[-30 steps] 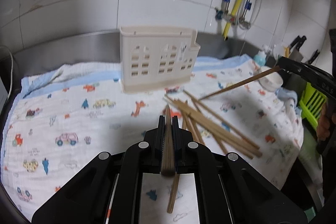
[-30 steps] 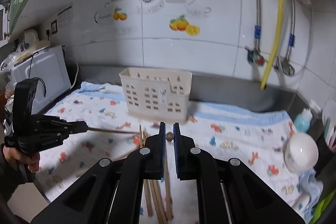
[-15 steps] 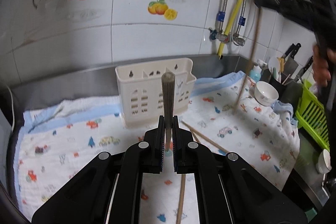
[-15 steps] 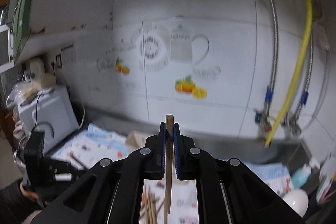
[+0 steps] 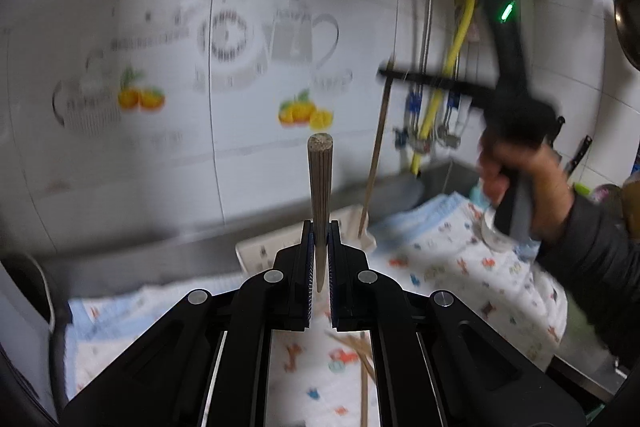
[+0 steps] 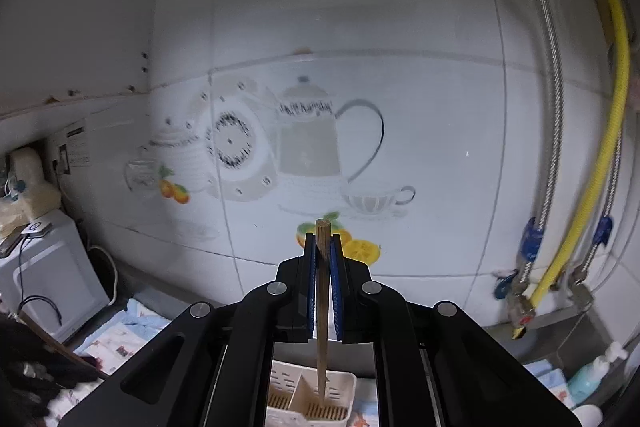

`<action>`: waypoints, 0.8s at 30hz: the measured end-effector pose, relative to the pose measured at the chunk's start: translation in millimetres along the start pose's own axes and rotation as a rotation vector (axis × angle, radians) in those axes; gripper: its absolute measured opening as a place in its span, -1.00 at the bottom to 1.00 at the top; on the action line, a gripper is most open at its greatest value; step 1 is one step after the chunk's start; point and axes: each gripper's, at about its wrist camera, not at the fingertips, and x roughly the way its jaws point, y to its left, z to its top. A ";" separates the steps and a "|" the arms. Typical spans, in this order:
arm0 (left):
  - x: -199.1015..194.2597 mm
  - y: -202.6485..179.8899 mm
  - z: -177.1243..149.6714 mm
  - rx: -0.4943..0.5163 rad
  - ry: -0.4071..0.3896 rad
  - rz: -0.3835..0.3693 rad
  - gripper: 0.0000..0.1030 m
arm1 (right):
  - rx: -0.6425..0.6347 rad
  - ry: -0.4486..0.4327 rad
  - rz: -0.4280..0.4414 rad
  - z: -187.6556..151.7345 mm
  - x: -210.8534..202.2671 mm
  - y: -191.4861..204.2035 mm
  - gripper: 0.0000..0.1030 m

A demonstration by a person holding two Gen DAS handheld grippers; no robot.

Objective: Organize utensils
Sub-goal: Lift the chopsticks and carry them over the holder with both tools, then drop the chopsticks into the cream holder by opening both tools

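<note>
Left wrist view: left gripper [image 5: 319,259] clamped on upright chopstick [image 5: 319,203], well above patterned cloth [image 5: 460,259]. Loose chopsticks [image 5: 363,375] lie on cloth.

Right wrist view: right gripper [image 6: 322,283] pinching second chopstick [image 6: 322,307], vertical, tip down inside right compartment of cream utensil holder [image 6: 310,401].
</note>
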 end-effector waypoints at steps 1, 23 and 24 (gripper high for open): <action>-1.3 0.2 8.6 0.006 -0.020 0.005 -0.91 | -0.003 0.013 -0.003 -4.8 9.7 -0.7 -0.87; 86.0 29.5 4.8 -0.020 0.073 0.104 -0.89 | -0.079 0.131 -0.007 -56.8 0.5 2.5 -0.33; 87.4 29.7 4.6 -0.020 0.077 0.101 -0.89 | -0.085 0.130 -0.005 -56.8 -4.0 3.4 -0.32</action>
